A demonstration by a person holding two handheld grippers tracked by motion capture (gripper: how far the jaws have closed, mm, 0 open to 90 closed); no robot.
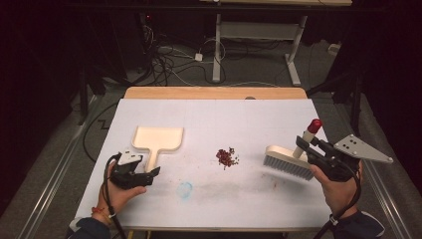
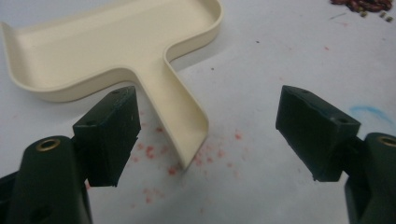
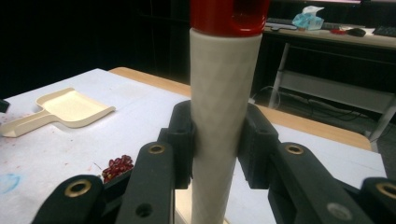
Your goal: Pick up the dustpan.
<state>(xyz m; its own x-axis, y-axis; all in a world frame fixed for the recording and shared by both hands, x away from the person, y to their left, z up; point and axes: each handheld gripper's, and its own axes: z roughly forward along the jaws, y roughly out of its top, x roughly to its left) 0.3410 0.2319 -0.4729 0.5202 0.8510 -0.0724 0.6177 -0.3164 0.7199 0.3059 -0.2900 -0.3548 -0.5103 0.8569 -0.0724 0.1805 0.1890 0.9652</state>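
Near edge: left gripper (image 1: pixel 149 174) jaws spread wide, nothing held, straddling the tip of the dustpan (image 2: pixel 116 51) handle. That handle's long axis runs toward the near edge, straight at this gripper. Right gripper (image 3: pixel 217 140) clamped on the brush (image 1: pixel 288 162) handle, near the tabletop's right edge. 1 pile of red bits (image 1: pixel 226 157) mid-table, between brush and dustpan.
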